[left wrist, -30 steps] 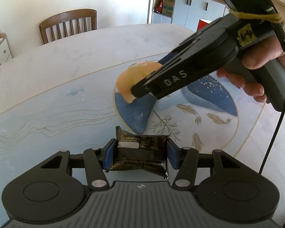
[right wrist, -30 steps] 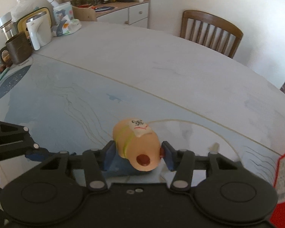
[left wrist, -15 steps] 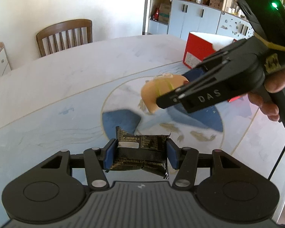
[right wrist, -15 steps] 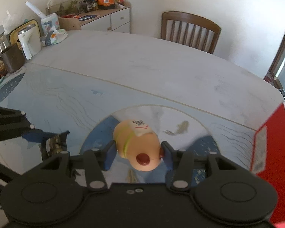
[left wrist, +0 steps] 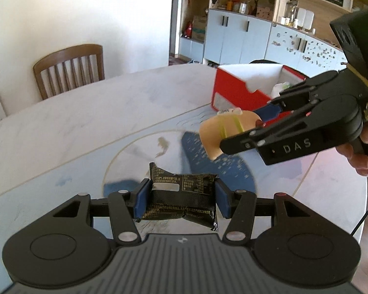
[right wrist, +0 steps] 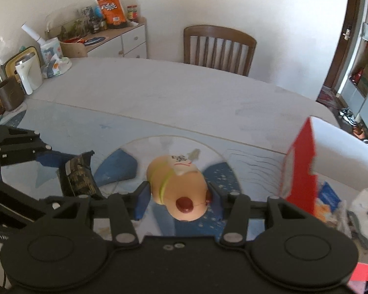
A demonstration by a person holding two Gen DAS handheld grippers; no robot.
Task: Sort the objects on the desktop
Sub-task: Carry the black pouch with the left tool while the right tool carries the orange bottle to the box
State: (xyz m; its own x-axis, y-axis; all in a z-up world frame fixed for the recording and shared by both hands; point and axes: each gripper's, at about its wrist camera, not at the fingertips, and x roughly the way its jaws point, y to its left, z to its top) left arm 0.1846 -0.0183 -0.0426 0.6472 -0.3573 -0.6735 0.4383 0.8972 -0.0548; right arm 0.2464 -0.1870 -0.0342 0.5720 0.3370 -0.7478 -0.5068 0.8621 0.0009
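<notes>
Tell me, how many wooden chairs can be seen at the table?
1. The wooden chair stands at the far edge of the table; the right wrist view shows the same chair. Other chairs may be outside the views.

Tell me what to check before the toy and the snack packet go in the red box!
1. Left gripper holding the black packet firmly between its fingers: ok.
2. Right gripper shut on the peach toy: ok.
3. Red box open at the top: ok.
4. Room left inside the box: cannot tell; the right wrist view shows wrappers already in it.
5. Toy above the box opening: not ok; it hangs over the table, short of the box.
6. The two grippers apart from each other: ok.
</notes>
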